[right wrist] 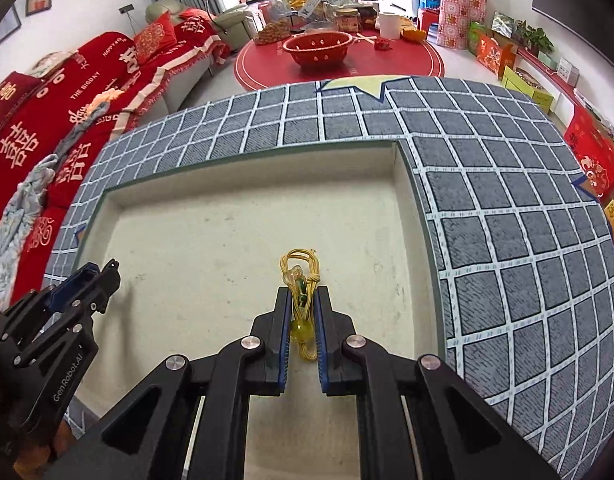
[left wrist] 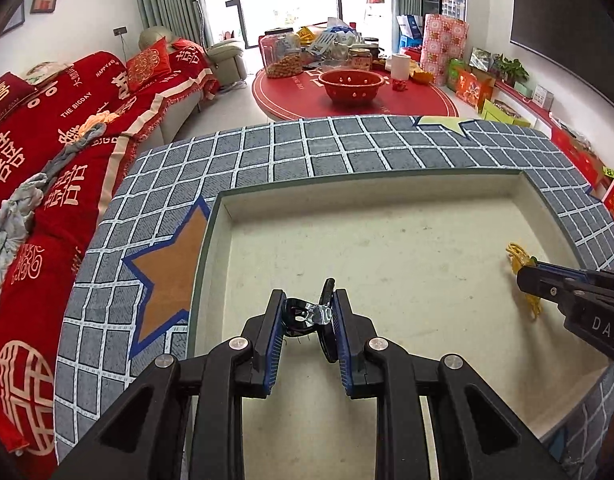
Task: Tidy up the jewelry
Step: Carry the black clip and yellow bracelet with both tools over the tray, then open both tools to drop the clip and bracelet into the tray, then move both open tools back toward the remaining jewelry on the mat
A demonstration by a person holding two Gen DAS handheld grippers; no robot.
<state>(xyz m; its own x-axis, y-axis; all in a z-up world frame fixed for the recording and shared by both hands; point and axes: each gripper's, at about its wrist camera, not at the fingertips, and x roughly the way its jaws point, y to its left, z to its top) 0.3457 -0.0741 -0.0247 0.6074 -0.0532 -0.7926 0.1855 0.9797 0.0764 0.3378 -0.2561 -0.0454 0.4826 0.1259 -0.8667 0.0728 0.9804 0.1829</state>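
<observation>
My left gripper (left wrist: 307,312) is clamped on a black hair clip (left wrist: 303,318) with a clear bow-shaped piece at its middle, holding it just above the cream floor of the shallow tray (left wrist: 371,248), near the tray's left wall. My right gripper (right wrist: 303,304) pinches a bundle of yellow cord jewelry (right wrist: 301,300) with green and pale beads, its loops sticking out past the fingertips over the right part of the same tray, well apart from the clip. Around the tray lies the grey checked cloth (right wrist: 507,200) with star patches covering the surface, and beyond it a red round table (left wrist: 347,100) carries a red colander (left wrist: 353,84) and jars.
</observation>
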